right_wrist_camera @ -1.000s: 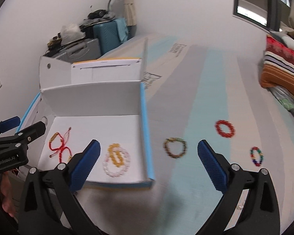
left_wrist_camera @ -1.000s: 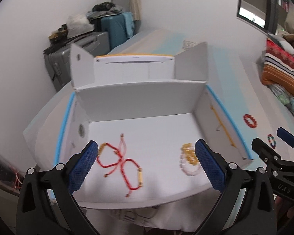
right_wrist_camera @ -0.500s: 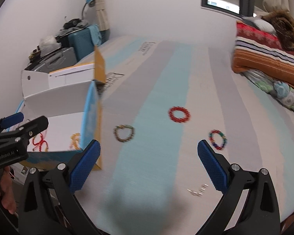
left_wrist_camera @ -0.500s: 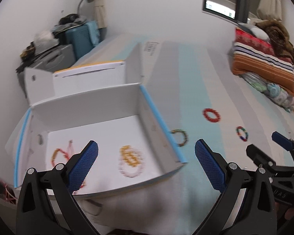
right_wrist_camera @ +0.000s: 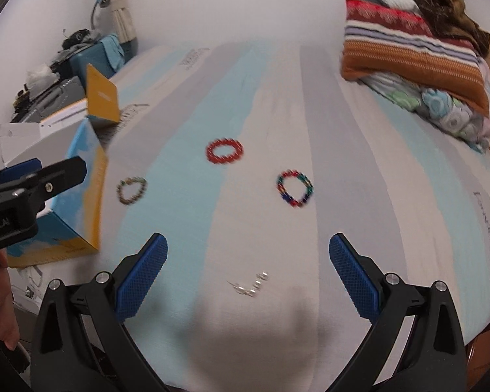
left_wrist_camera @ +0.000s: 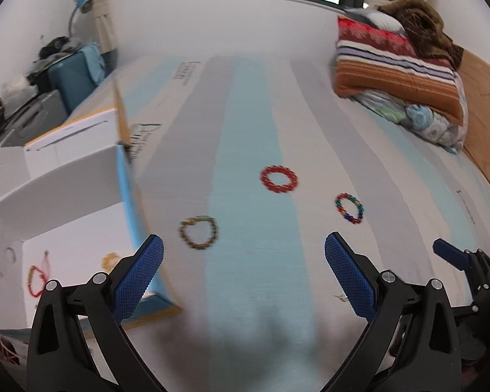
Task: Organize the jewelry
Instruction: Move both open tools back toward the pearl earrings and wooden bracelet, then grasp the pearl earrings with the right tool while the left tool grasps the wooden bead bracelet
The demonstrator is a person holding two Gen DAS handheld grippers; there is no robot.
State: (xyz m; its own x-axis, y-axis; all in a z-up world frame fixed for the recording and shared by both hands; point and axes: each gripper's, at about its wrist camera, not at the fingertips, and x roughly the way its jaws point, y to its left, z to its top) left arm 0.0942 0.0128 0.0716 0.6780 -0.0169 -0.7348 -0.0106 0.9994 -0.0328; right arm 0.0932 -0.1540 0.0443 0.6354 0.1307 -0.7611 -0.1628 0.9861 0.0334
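Partly done: some jewelry lay in box (left_wrist_camera: pixel 81 248) at lower left; three bracelets (right_wrist_camera: pixel 224 151) remained mid-frame. Both grippers (left_wrist_camera: pixel 243 277) (right_wrist_camera: pixel 248 276) gaped empty.

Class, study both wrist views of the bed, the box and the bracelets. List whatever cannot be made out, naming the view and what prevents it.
1. Small silver pieces, right wrist view: too small and blurred to identify.
2. Box contents, left wrist view: partly hidden behind a finger of the left hand-held gripper; in the right wrist view the box wall hides them.
3. Olive-brown bracelet, left wrist view: motion blur hides bead detail.
4. Mattress print, right wrist view: unreadable.
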